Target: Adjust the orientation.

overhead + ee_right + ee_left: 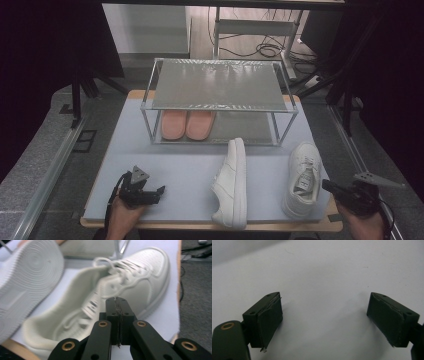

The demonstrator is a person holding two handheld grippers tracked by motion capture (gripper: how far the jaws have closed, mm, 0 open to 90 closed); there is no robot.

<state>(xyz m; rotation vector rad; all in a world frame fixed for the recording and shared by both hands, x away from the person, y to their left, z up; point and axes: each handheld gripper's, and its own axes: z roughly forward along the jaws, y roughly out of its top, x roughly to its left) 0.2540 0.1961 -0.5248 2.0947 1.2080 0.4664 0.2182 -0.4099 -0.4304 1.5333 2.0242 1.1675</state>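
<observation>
White laced sneaker [303, 179] upright near right gripper [330, 186], fingers pressed together, empty; sole visible on the tipped sneaker [23, 282]. Left gripper [324, 320] fingers wide.

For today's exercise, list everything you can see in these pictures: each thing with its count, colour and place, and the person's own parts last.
Sneakers: 2, white; upright sneaker at the table's right front, tipped sneaker on its side left of it.
Slippers: 1 pair, pink; lower shelf of the rack, left part.
Rack: 1, silver metal, two shelves; back middle of the table.
Table: 1, pale blue top with wooden edge.
Cables: several, black; floor behind the rack.
Left gripper: 1, black, fingers open over bare table.
Right gripper: 1, black, fingers shut, beside the upright sneaker's heel.
Hands: 2, at the front edge.
</observation>
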